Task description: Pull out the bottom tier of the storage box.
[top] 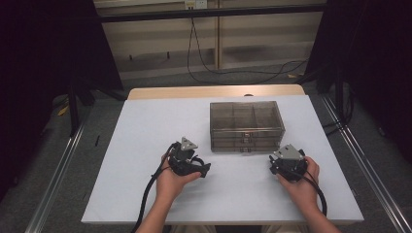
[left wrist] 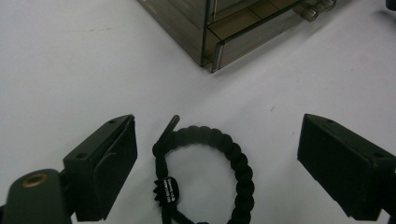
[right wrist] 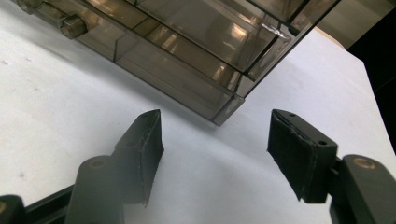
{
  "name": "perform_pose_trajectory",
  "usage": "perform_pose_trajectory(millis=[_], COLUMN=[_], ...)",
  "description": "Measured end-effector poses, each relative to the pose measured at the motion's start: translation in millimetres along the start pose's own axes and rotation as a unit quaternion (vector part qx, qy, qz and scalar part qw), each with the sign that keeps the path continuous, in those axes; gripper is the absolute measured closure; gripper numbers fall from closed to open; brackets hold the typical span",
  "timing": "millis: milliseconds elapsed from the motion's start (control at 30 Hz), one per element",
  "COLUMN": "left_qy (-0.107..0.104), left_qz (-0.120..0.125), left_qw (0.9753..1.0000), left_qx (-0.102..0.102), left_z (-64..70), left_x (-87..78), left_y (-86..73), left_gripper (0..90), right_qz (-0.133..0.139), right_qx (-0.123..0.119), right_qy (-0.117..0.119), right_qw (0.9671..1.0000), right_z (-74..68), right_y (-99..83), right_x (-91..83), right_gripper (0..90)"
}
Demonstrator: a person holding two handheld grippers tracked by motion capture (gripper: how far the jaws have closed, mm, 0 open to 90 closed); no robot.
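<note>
In the high view, a person's two forearms come in from the bottom edge over a white table (top: 145,145). The left tool (top: 194,165) sits in the left hand just in front of the left corner of a smoky clear drawer box (top: 245,124), and the right tool (top: 284,165) sits in the right hand near the box's right front corner. The box stands toward the middle-far part of the table, its small drawer knobs (top: 247,141) facing the person. A black cable (top: 148,194) trails from the left tool back along the forearm.

In the left gripper view, the left tool (left wrist: 217,163) has its jaws spread wide, touching nothing. Between them, flat on the table, lies a black braided bracelet (left wrist: 233,158), a ring of cord with a small tag and a loose end pointing up toward the box. The corner of the drawer box (left wrist: 210,42) lies beyond it, well apart.

In the right gripper view, the right tool (right wrist: 215,149) also stands with jaws parted and empty above the bare table. The box's front right corner (right wrist: 229,105) lies just beyond the jaws, drawers closed.
</note>
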State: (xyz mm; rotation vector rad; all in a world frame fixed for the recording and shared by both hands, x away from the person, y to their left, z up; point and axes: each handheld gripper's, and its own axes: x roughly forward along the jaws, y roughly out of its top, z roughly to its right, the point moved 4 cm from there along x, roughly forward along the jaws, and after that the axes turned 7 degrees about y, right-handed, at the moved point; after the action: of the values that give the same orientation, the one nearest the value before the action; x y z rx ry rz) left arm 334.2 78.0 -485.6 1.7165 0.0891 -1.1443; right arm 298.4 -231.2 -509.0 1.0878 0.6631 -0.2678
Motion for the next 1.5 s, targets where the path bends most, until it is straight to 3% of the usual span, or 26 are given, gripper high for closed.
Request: perform_pose_trajectory(millis=[100,133,200,333,467,700,767,1033,1200,1400,1433,1500], left_qy=[-0.005,-0.004,-0.011,-0.015,-0.020,-0.026,-0.029,-0.032,-0.040,-0.027,-0.031,-0.032], left_qz=[0.005,0.002,0.009,0.007,0.014,0.013,0.013,0.008,0.012,0.003,0.002,0.001], left_qw=[1.0000,1.0000,0.9999,0.9999,0.9997,0.9995,0.9995,0.9992,0.9991,0.9994,0.9995,0.9994], left_qx=[-0.004,0.004,-0.006,-0.002,-0.010,0.012,0.005,0.021,0.013,0.020,0.011,0.014], left_z=[2.3,2.2,4.1,2.5,3.6,9.3,11.7,17.7,20.7,20.1,21.3,21.4], left_x=[2.5,3.3,6.5,10.6,15.0,19.3,23.1,33.7,38.3,42.5,44.0,45.0], left_y=[1.6,2.2,4.0,5.4,8.2,19.4,23.4,31.2,33.0,31.5,30.8,30.3], left_gripper=[16.9,16.9,19.8,24.1,29.4,33.0,34.3,36.5,39.4,44.9,45.0,45.6], right_qz=[0.000,0.000,0.000,-0.001,-0.001,-0.002,-0.004,-0.003,-0.002,-0.002,-0.001,-0.005], right_qx=[0.006,0.007,0.012,0.016,0.021,0.027,0.028,0.035,0.031,0.041,0.040,0.042], right_qy=[0.002,0.004,0.005,0.007,0.013,0.017,0.019,0.029,0.036,0.050,0.055,0.055], right_qw=[1.0000,1.0000,0.9999,0.9998,0.9997,0.9995,0.9994,0.9990,0.9989,0.9979,0.9977,0.9976], right_z=[0.6,1.2,2.0,3.3,4.9,6.2,6.4,8.2,8.9,8.0,7.3,6.0], right_y=[0.3,0.4,0.6,0.9,1.0,1.6,1.3,1.6,2.3,3.6,4.1,4.8], right_x=[0.5,0.8,1.6,2.7,5.6,7.7,8.3,10.0,11.0,13.2,13.9,14.4], right_gripper=[35.4,35.5,35.5,36.1,36.7,37.5,37.7,39.3,41.2,44.1,46.8,47.3])
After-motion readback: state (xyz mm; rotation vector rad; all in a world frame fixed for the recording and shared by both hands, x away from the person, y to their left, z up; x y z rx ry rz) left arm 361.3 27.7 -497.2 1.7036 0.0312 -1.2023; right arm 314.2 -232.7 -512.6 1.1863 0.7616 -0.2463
